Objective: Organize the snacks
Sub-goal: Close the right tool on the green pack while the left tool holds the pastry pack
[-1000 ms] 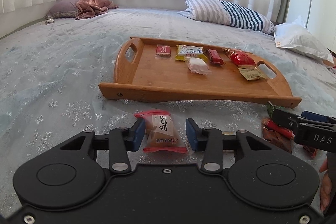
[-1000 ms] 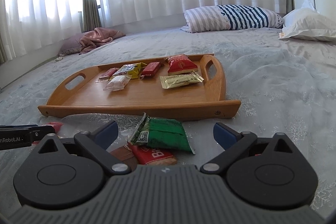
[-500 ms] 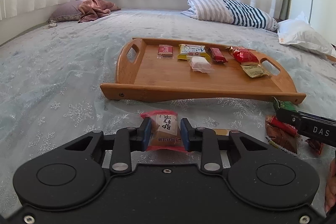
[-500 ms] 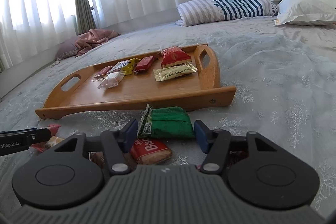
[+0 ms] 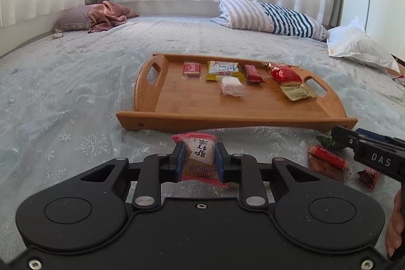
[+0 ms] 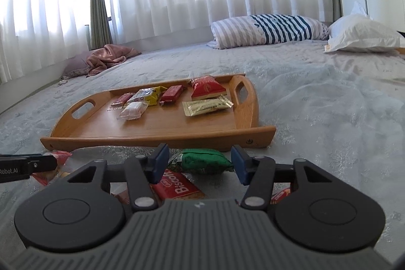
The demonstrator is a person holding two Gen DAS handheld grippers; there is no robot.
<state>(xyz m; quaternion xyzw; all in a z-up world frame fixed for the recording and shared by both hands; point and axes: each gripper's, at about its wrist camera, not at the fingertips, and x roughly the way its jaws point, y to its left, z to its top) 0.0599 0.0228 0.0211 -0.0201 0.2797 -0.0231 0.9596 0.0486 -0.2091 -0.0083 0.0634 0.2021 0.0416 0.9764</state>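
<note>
Left gripper point(image 5: 198, 159) clamped on pink-edged snack packet point(image 5: 199, 156), just before wooden tray point(image 5: 227, 118) on bedspread point(image 5: 63, 98). Right gripper point(image 6: 200, 163) closing around green packet point(image 6: 202, 160), pads seemingly at its ends, above red Biscoff packet point(image 6: 178, 186). Six snacks on tray: white one point(image 5: 231, 85), gold one point(image 6: 206, 106), red one point(image 5: 284, 74) among them.
</note>
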